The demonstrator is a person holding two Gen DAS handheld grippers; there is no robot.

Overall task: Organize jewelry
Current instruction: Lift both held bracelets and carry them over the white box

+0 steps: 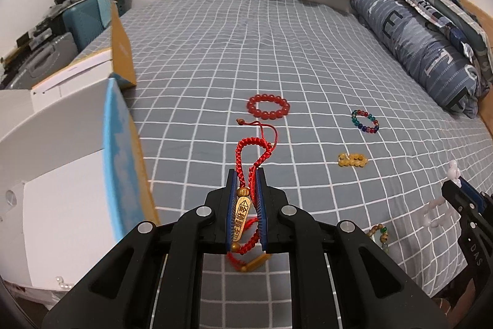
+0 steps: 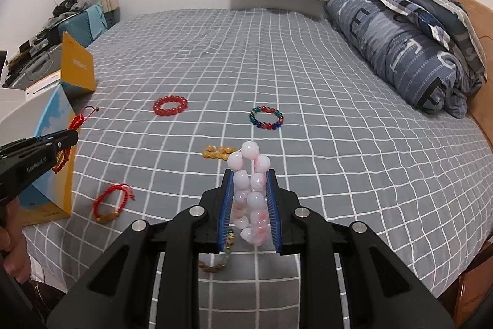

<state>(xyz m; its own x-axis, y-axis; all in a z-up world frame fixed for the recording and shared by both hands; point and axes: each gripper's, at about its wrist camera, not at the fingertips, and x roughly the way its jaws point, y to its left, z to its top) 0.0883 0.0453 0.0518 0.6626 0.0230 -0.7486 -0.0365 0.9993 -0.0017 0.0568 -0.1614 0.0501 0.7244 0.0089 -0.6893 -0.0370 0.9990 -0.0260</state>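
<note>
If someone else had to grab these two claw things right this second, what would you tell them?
Left gripper: shut on the red cord bracelet with a gold tag, beside the open box.
Right gripper: shut on the pink bead bracelet.
Lying on the bed: red bead bracelet, multicolour bead bracelet, yellow bead bracelet, second red cord bracelet, green-brown bead bracelet.
Left: box both held pieces, then those five.

A red cord bracelet (image 1: 251,174) with a gold tag is pinched upright; a pink bead bracelet (image 2: 251,193) likewise. On the bed lie red beads (image 1: 268,107), multicolour beads (image 1: 364,121), yellow beads (image 1: 352,160), another cord bracelet (image 2: 111,203).
</note>
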